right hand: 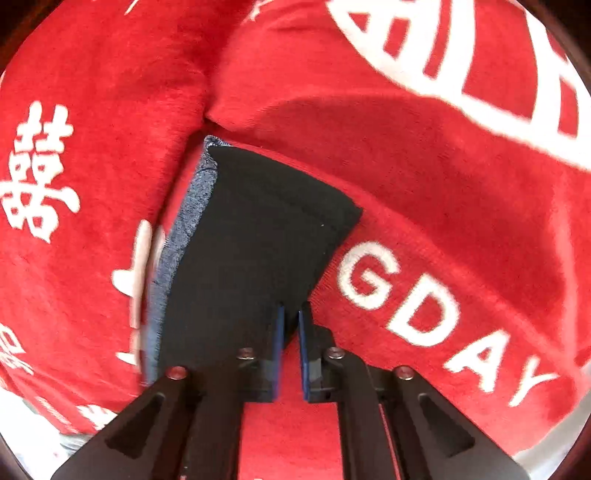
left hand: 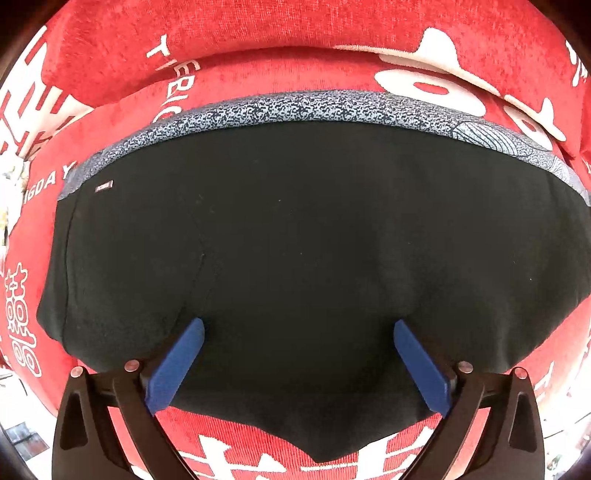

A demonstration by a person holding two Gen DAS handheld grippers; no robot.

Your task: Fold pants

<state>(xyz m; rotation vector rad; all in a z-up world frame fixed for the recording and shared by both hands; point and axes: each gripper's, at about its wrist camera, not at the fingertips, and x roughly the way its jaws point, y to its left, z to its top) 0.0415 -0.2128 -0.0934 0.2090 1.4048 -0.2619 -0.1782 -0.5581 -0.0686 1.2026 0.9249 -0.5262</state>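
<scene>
Black pants (left hand: 303, 236) with a speckled grey-blue waistband (left hand: 295, 107) lie folded on a red blanket. My left gripper (left hand: 298, 328) is open just above the pants' near edge, its blue pads (left hand: 173, 365) spread wide over the black cloth. In the right wrist view the pants (right hand: 251, 243) show as a lifted black fold with the waistband (right hand: 184, 236) along its left side. My right gripper (right hand: 291, 314) is shut on the pants' near right edge.
The red blanket (left hand: 258, 33) with white lettering and characters covers the whole surface and is rumpled into ridges behind the pants (right hand: 406, 155). A pale floor shows at the lower corners (right hand: 22, 424).
</scene>
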